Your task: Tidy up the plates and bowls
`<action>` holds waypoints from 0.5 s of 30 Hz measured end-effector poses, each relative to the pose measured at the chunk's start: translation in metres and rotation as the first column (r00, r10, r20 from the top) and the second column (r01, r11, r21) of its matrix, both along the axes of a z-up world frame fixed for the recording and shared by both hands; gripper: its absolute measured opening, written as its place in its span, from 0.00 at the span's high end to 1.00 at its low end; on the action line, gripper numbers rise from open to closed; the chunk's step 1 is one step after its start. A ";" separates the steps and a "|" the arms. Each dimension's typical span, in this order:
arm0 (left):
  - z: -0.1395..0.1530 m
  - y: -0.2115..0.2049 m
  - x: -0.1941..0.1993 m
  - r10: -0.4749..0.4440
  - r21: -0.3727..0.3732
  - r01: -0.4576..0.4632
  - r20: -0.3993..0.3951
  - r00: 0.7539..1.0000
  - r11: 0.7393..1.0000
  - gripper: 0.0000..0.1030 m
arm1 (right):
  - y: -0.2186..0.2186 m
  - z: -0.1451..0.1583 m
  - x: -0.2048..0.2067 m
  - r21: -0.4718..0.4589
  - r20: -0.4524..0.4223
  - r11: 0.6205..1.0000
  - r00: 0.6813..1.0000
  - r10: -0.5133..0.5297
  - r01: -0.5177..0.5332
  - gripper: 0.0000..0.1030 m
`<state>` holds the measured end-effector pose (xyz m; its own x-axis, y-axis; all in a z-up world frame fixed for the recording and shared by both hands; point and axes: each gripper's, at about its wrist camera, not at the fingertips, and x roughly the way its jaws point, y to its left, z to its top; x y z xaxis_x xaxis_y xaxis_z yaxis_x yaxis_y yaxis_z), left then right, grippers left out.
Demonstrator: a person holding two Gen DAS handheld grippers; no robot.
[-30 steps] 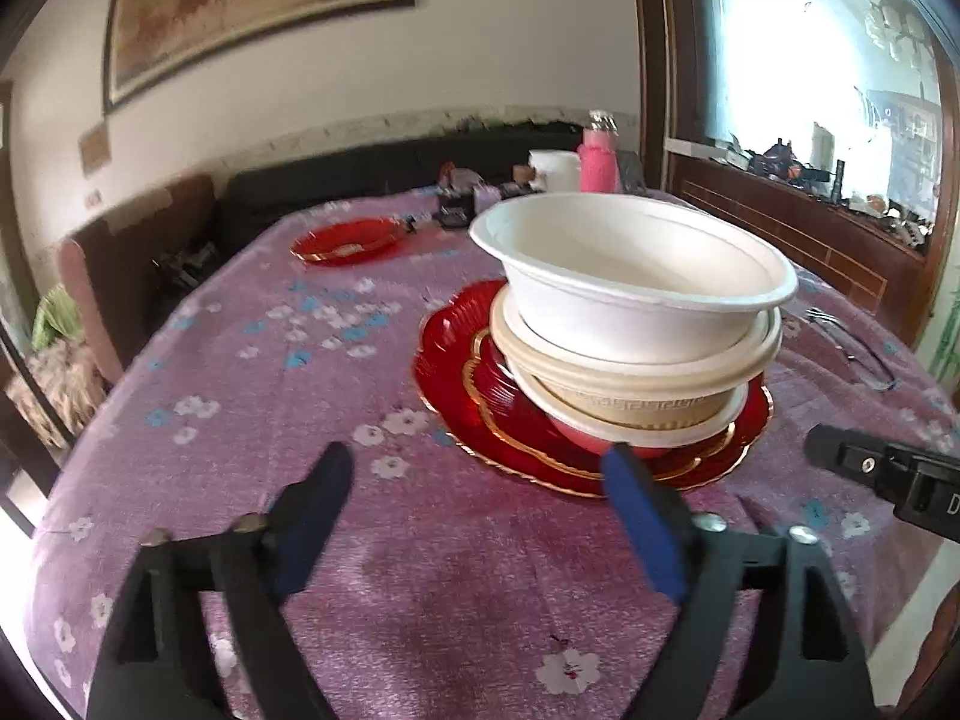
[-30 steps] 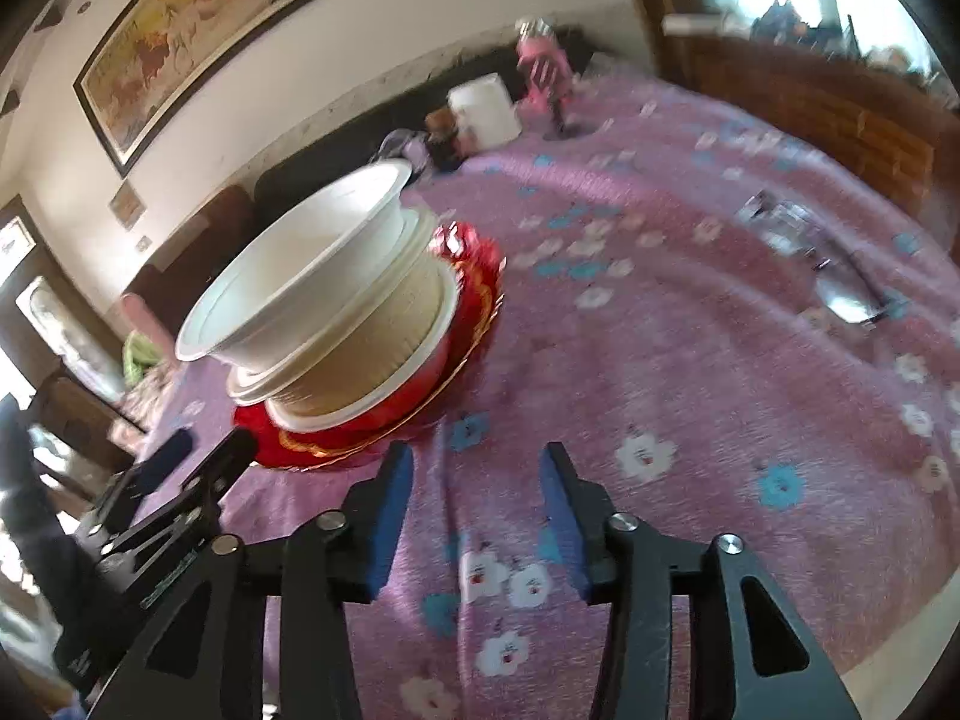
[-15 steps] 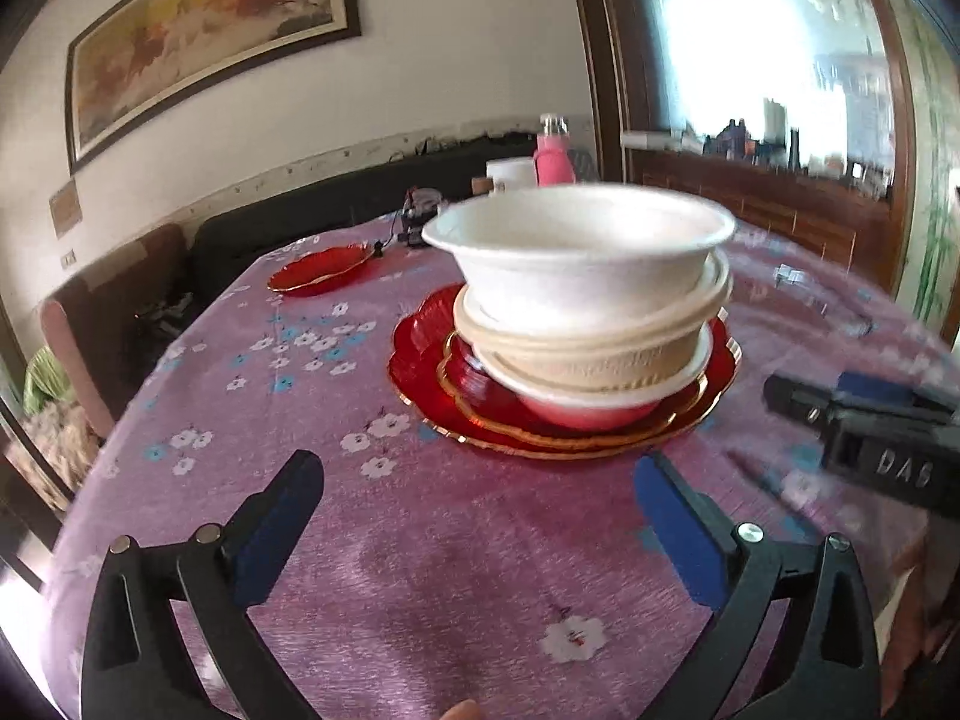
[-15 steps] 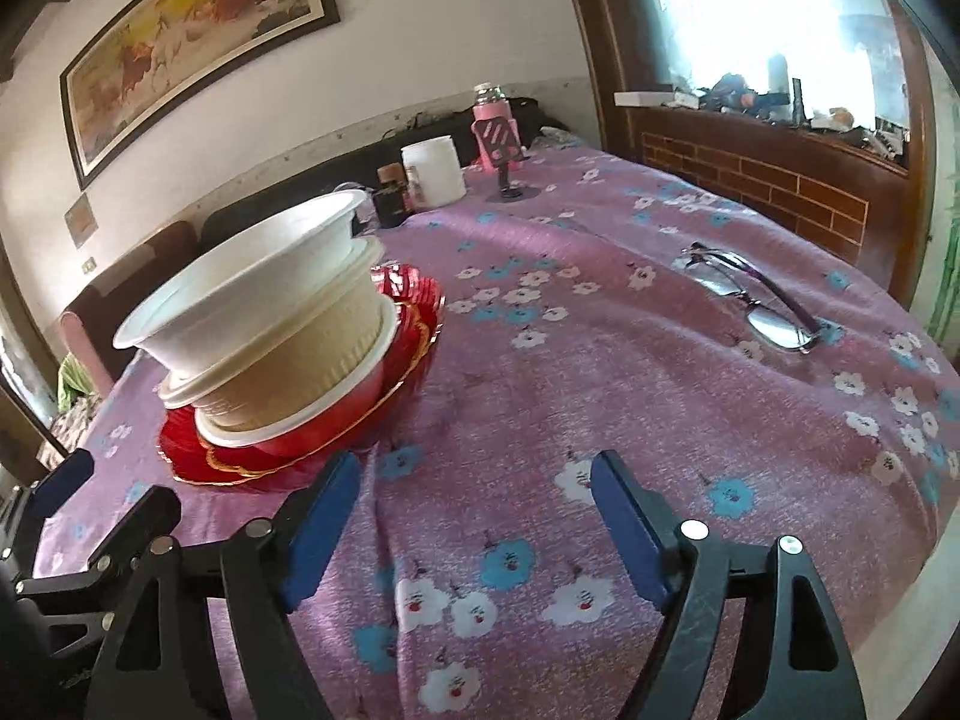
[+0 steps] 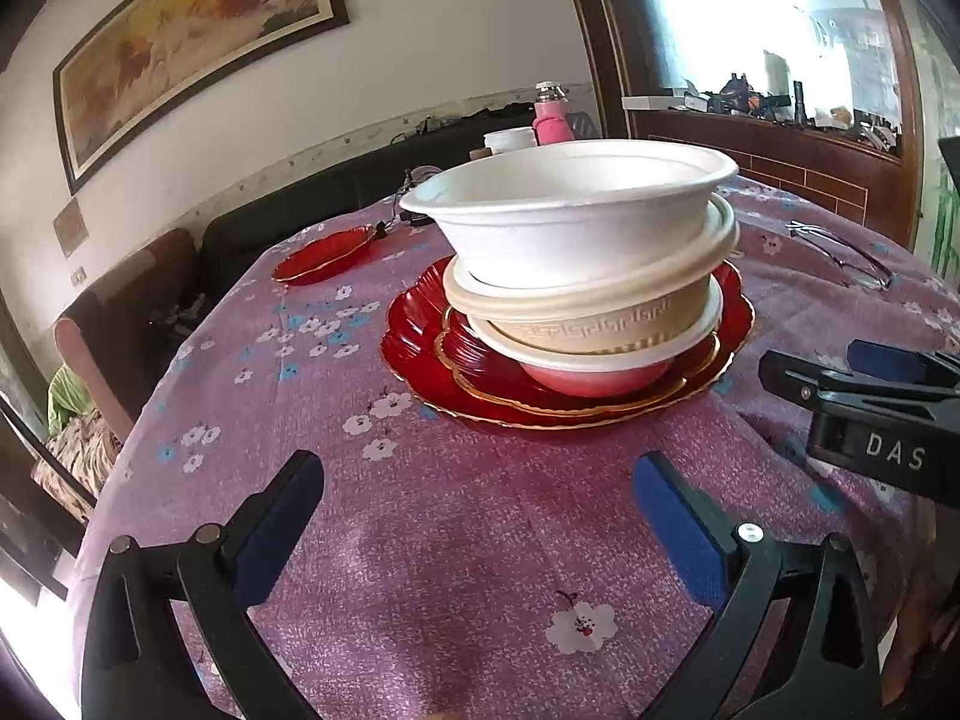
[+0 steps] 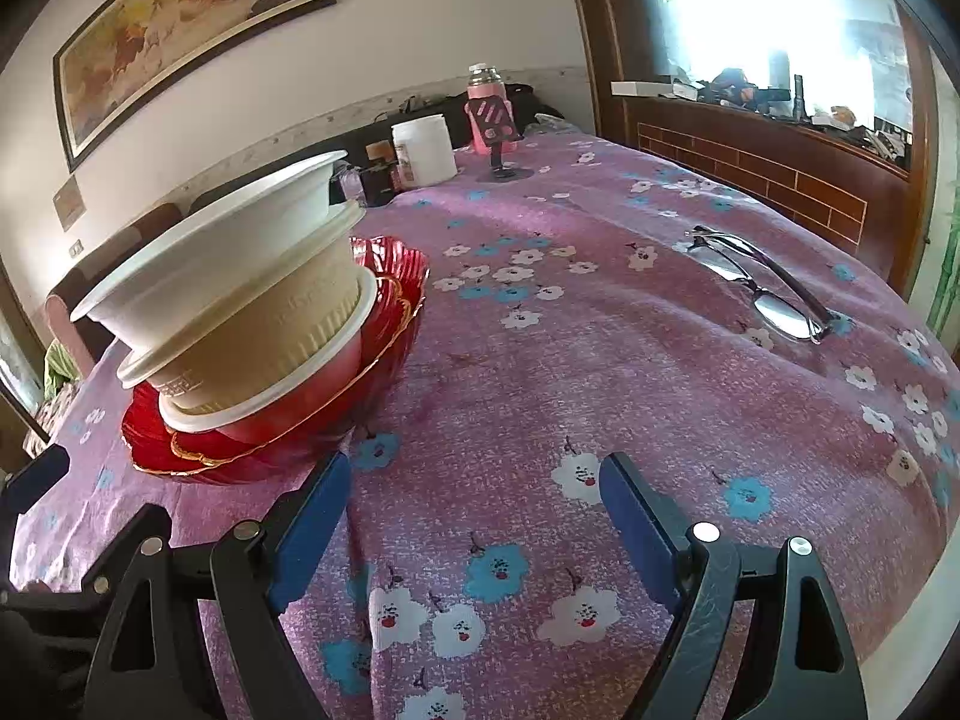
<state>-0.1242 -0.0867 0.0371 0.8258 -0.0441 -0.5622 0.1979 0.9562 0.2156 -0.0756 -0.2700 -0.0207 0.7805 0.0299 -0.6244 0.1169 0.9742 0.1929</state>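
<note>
From the left wrist, the left gripper (image 5: 477, 516) hovers with fingers spread wide and empty before the bowl stack (image 5: 576, 258), which sits upright on nested red plates (image 5: 420, 354) mid-worktop (image 5: 456, 570); only this view shows a separate small red plate (image 5: 321, 246) behind. From the right wrist, the right gripper (image 6: 474, 519), equally wide and empty, has the stack at its left, and only here eyeglasses (image 6: 762, 282) lie well apart.
</note>
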 end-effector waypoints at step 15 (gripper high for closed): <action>-0.003 0.004 0.005 0.007 -0.018 -0.008 -0.051 0.999 1.000 0.00 | -0.006 -0.003 0.000 0.034 -0.026 0.999 1.000 -0.015 0.016 0.14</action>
<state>-0.1192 -0.0822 0.0344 0.7963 -0.0486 -0.6029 0.2010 0.9614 0.1881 -0.0757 -0.2756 -0.0242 0.7647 0.0392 -0.6432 0.1376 0.9652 0.2224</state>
